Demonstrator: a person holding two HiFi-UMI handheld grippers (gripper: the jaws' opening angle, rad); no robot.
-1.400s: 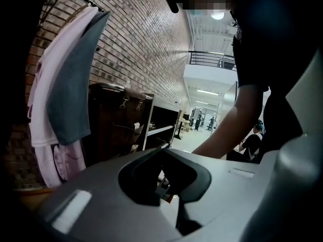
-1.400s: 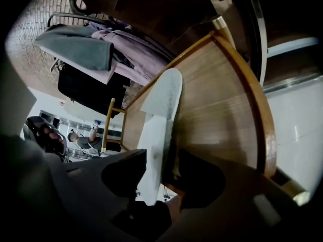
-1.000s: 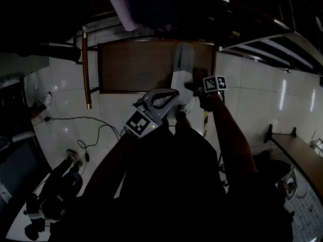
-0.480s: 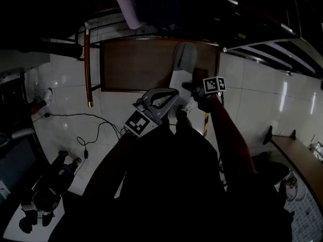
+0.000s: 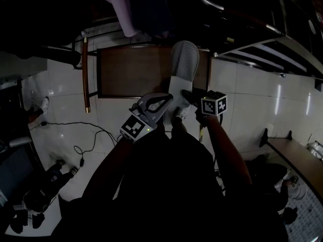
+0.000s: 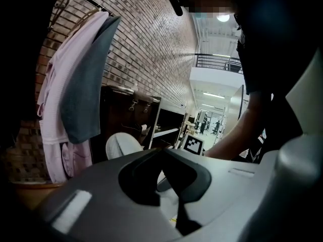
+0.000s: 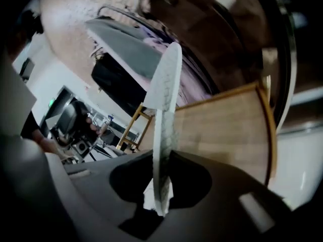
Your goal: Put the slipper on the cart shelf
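**Slipper raised in the right gripper's hold, over the right part of the cart shelf**

Since the earlier frame the slipper [image 5: 182, 67] has come up towards the head camera and shows larger. The right gripper [image 5: 191, 96] has risen with it and rolled. Its jaws have just been closing, with the slipper's heel end between them, and now stand narrow, clamped on the sole. In the right gripper view the sole stands on edge between the pads, its toe reaching far.

*Place.* The slipper hangs over the right side of the brown cart shelf [image 5: 131, 74], toe far and heel near. Whether the toe touches the board is hard to tell in this dim view.

*Handling.* The slipper is probably light and soft, with a textured sole that gives the pads a fair bite. Held by the heel alone, the long toe end is likely to sag or swing. A hold further along the sole would steady it.

*Pose.* The right forearm reaches far from the body, and its gripper points away and somewhat down. The left gripper [image 5: 162, 101] hovers just left of the heel with its jaws together and empty, and that arm is bent close to the body. Garments [image 5: 128, 9] hang beyond the shelf's far edge.
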